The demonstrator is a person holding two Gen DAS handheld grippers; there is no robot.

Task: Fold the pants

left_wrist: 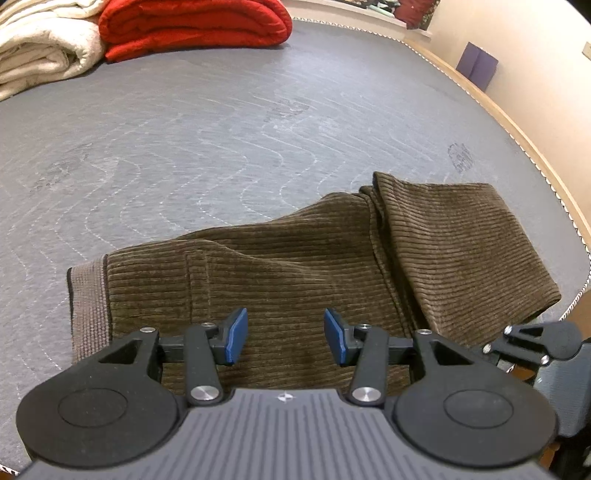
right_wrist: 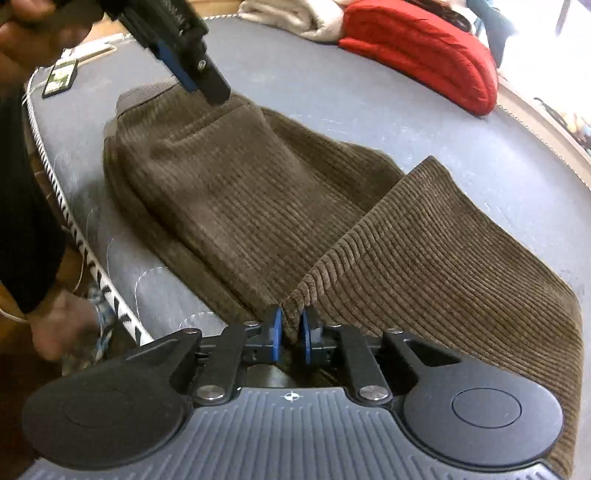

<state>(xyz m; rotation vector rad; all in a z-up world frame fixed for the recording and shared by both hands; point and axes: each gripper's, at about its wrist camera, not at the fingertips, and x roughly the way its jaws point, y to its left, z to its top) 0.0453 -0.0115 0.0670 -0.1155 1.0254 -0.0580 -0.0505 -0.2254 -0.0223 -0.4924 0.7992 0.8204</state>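
Observation:
Brown corduroy pants [left_wrist: 295,266] lie on a grey quilted mattress [left_wrist: 184,147], with the ribbed waistband [left_wrist: 86,306] at the left. One folded leg [left_wrist: 461,240] lies across at the right. My left gripper [left_wrist: 286,334] hangs over the seat of the pants, its blue pads apart and nothing between them. In the right wrist view, the pants [right_wrist: 229,192] stretch away from my right gripper [right_wrist: 291,332], which is shut on a pinched ridge of corduroy at the fold. The left gripper [right_wrist: 207,85] comes down at the far end, by the waistband [right_wrist: 144,94].
A folded red blanket [left_wrist: 192,26] and a white one [left_wrist: 40,51] lie at the far end of the mattress. The piped mattress edge [left_wrist: 517,136] curves along the right. A small dark card-like thing [right_wrist: 61,77] lies near the left edge, where a person's hand [right_wrist: 59,325] shows.

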